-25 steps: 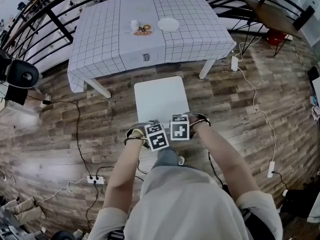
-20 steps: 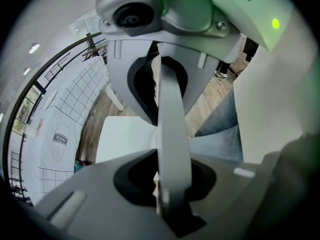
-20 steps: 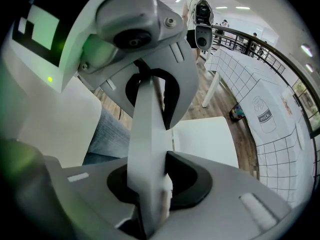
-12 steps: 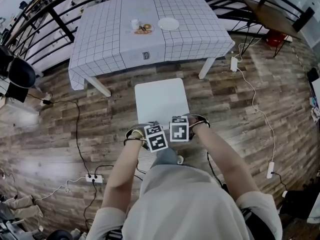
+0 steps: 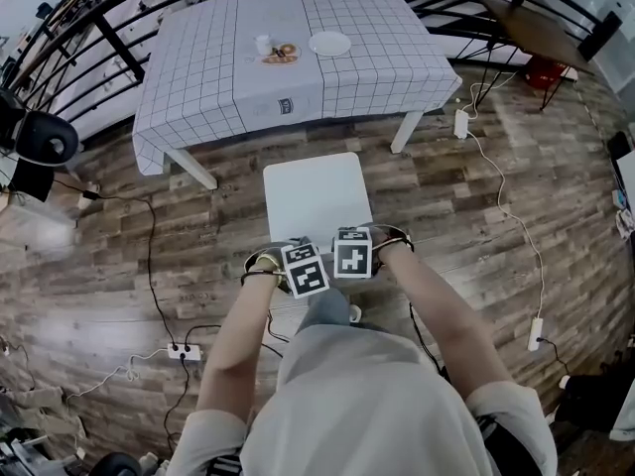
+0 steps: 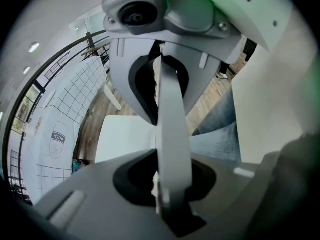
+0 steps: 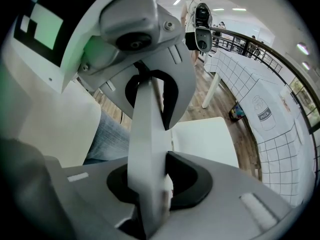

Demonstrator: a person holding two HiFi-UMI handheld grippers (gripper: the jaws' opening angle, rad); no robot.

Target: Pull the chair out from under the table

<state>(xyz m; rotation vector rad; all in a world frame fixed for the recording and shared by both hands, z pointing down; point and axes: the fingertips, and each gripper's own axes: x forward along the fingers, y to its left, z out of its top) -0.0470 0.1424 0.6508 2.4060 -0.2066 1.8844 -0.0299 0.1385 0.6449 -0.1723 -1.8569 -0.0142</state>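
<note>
Clamped side by side on the top edge of the chair back (image 6: 170, 134): left gripper (image 5: 294, 262) and right gripper (image 5: 353, 250), jaws part-closed, the pale slab pinched in each. Straight ahead of both, the seat of the chair (image 5: 316, 194), between them and the table (image 5: 198, 87), front edge seemingly just clear of the hanging cloth (image 5: 377, 77). Long axis of the back crosswise, left to right; neither gripper nearer. Probably calls for an even, straight draw toward the body.

White chair (image 5: 316, 194) out beside table (image 5: 288, 67)
</note>
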